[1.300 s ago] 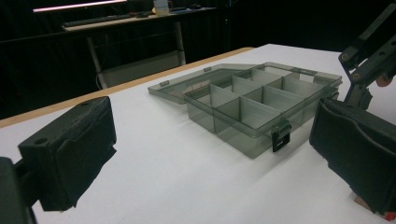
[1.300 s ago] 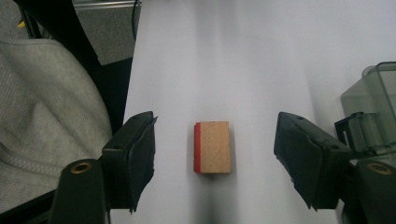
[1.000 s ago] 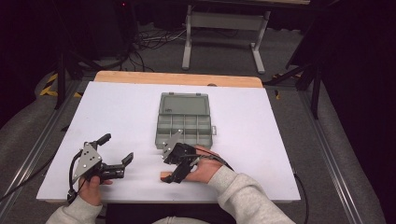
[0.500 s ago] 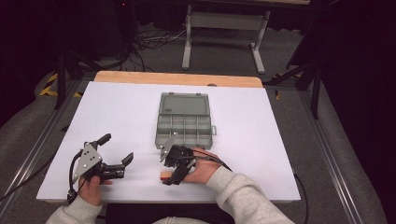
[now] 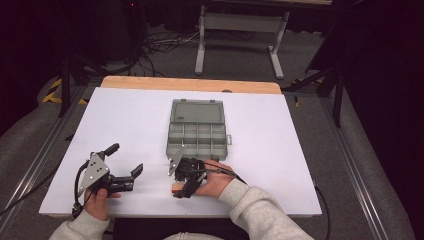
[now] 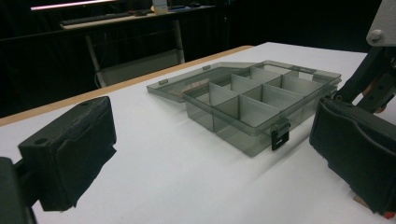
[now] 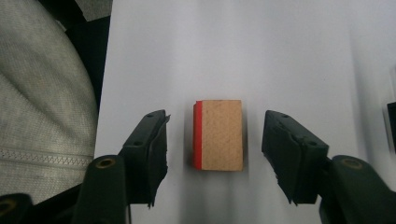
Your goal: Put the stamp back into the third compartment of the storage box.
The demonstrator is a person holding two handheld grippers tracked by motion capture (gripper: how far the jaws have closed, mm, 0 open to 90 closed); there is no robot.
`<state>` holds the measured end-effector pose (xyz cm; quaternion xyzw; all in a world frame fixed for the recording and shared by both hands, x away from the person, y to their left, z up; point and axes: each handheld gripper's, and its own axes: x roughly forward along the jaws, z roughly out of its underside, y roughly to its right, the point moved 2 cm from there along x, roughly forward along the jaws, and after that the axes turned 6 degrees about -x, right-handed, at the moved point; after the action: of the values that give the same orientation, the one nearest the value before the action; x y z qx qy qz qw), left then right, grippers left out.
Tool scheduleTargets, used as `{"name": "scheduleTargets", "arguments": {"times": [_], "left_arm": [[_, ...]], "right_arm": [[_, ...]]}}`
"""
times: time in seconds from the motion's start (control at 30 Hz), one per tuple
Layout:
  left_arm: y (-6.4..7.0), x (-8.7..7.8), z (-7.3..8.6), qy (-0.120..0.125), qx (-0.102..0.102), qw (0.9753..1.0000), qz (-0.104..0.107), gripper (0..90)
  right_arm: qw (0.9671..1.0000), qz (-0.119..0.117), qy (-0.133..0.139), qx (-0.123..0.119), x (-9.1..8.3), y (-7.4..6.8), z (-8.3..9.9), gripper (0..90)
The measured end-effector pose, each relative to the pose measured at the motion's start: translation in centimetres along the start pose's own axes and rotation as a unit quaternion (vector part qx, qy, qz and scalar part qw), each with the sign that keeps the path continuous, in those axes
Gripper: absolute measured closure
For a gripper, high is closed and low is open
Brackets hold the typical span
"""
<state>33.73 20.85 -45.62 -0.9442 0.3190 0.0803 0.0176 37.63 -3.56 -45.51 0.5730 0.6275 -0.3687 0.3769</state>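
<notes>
The wooden block [image 7: 218, 135] lies flat on the tabletop [image 7: 280, 56] between the wide-open jaws of the right gripper [image 7: 214, 151], untouched, its long axis along the jaws, red edge facing the left-hand jaw.

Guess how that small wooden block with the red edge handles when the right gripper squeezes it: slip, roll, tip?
The wooden block lies flat with straight sides, so it probably won't roll or tip. It looks rigid and likely light for its size. The right gripper stands open with its jaws on either side of the block's long edges, so the padded grip should hold.

high view overhead facing forward, gripper views low, sharing compartment box [image 5: 198, 131]
</notes>
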Motion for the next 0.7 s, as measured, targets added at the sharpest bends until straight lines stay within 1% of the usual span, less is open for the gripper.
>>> {"name": "scheduleTargets", "arguments": {"times": [0.07,0.13,0.27,0.43,0.7], "left_arm": [[-0.01,0.0,0.0,0.0,0.0,1.0,0.0,1.4],[-0.01,0.0,0.0,0.0,0.0,1.0,0.0,1.4],[0.0,0.01,0.0,0.0,0.0,1.0,0.0,1.4],[0.03,0.02,0.01,0.001,0.0,1.0,0.001,1.4],[0.03,0.01,0.01,0.0,0.0,1.0,0.001,1.4]], "right_arm": [[1.0,0.001,0.0,-0.003,0.0,0.0,-0.01,44.2],[1.0,0.003,-0.004,-0.004,0.01,0.0,0.0,50.1],[0.9999,0.005,-0.008,-0.003,0.04,-0.01,0.03,57.0],[0.9998,0.014,-0.015,-0.009,0.07,-0.09,0.04,64.4],[0.9995,0.023,-0.016,-0.016,0.02,-0.24,0.02,65.8]]}}
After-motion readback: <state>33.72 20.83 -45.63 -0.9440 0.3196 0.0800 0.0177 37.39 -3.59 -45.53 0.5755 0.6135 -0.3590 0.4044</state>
